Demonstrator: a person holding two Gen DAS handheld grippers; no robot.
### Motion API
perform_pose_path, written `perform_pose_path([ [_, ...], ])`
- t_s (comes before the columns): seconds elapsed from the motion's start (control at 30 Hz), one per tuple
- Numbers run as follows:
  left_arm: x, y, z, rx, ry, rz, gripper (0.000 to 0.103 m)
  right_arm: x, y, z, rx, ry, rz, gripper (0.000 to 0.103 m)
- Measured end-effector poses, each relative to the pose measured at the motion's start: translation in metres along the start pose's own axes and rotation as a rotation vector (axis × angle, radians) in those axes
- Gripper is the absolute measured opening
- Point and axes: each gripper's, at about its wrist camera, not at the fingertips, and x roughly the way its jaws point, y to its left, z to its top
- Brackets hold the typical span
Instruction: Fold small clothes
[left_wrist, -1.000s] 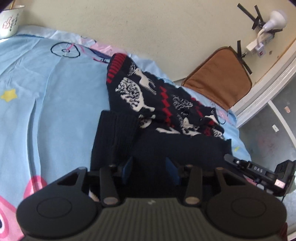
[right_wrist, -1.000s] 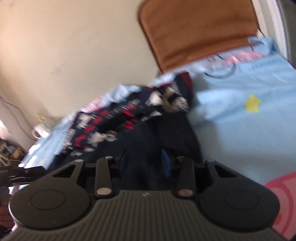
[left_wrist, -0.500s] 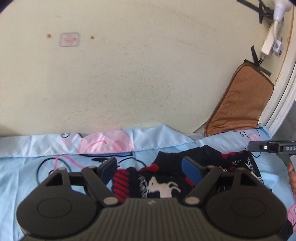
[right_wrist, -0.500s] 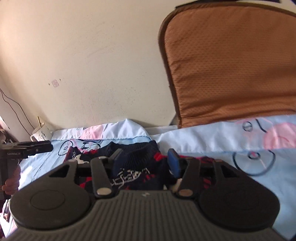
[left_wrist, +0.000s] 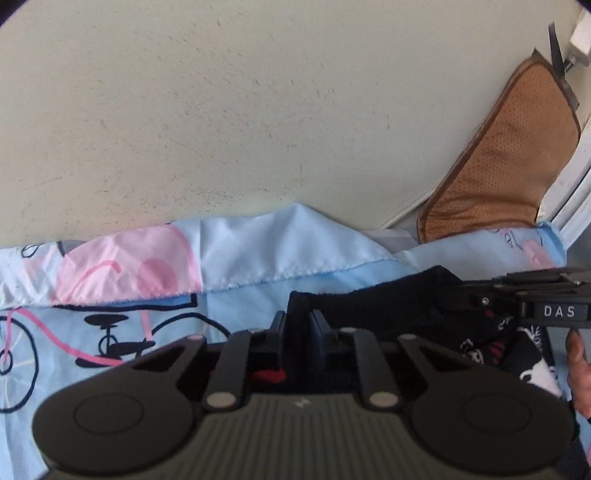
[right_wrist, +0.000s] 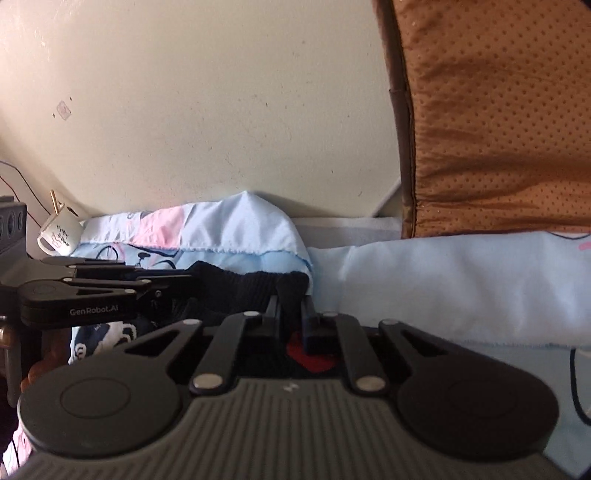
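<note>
A small dark navy knit sweater (left_wrist: 369, 306) with red and white patterns lies on the light blue printed sheet (left_wrist: 240, 295). My left gripper (left_wrist: 298, 325) is shut on its ribbed far edge at the left corner. My right gripper (right_wrist: 291, 306) is shut on the same ribbed edge (right_wrist: 258, 288) at the right corner. Each gripper shows in the other's view: the right one (left_wrist: 517, 295) at the right edge, the left one (right_wrist: 110, 288) at the left. Most of the sweater is hidden under the gripper bodies.
A cream wall (left_wrist: 258, 110) stands close behind the bed's far edge. A brown cushion (right_wrist: 498, 110) leans against it at the right. A white mug (right_wrist: 59, 232) sits far left. The sheet's edge is folded up (right_wrist: 251, 218) by the wall.
Both grippers have moved forward to the sweater's far edge near the wall. The left opened half a second ago, and both are now closed on the ribbed edge.
</note>
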Motion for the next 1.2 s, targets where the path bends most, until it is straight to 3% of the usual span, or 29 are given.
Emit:
perform_pose_path([
  [0.23,-0.105,-0.020,-0.041,0.017,-0.164,-0.053,0.013,-0.093,0.041,-0.028,-0.033,-0.148,0.042,0.012],
  [0.37,-0.166,-0.043,-0.087,0.047,-0.273,-0.092,0.013,-0.139,0.073,-0.061,-0.111,-0.215,0.020,0.012],
  [0.5,-0.220,-0.061,-0.151,0.059,-0.334,-0.143,0.013,-0.174,0.091,-0.115,-0.140,-0.274,0.027,0.012],
  [0.63,-0.238,-0.072,-0.210,0.059,-0.318,-0.173,0.013,-0.187,0.100,-0.183,-0.158,-0.309,-0.013,0.012],
  [0.77,-0.217,-0.077,-0.259,0.067,-0.197,-0.151,0.015,-0.174,0.090,-0.242,-0.091,-0.273,-0.057,0.012],
  [0.83,-0.209,-0.073,-0.275,0.070,-0.153,-0.143,0.016,-0.164,0.085,-0.261,-0.075,-0.227,-0.084,0.022],
  [0.87,-0.213,-0.071,-0.279,0.072,-0.153,-0.154,0.016,-0.165,0.083,-0.267,-0.059,-0.210,-0.075,0.030],
  [0.93,-0.233,-0.064,-0.279,0.067,-0.195,-0.199,0.017,-0.177,0.080,-0.271,-0.045,-0.217,-0.017,0.032],
  [1.0,-0.257,-0.057,-0.271,0.051,-0.287,-0.215,0.023,-0.196,0.080,-0.265,-0.047,-0.285,-0.001,0.033],
  [1.07,-0.270,-0.050,-0.252,0.017,-0.358,-0.193,0.031,-0.212,0.080,-0.251,-0.016,-0.367,0.020,0.036],
  [1.13,-0.267,-0.043,-0.229,-0.037,-0.389,-0.175,0.031,-0.212,0.080,-0.229,0.042,-0.427,0.027,0.040],
  [1.2,-0.249,-0.037,-0.202,-0.102,-0.386,-0.188,0.029,-0.196,0.085,-0.203,0.090,-0.425,0.026,0.040],
])
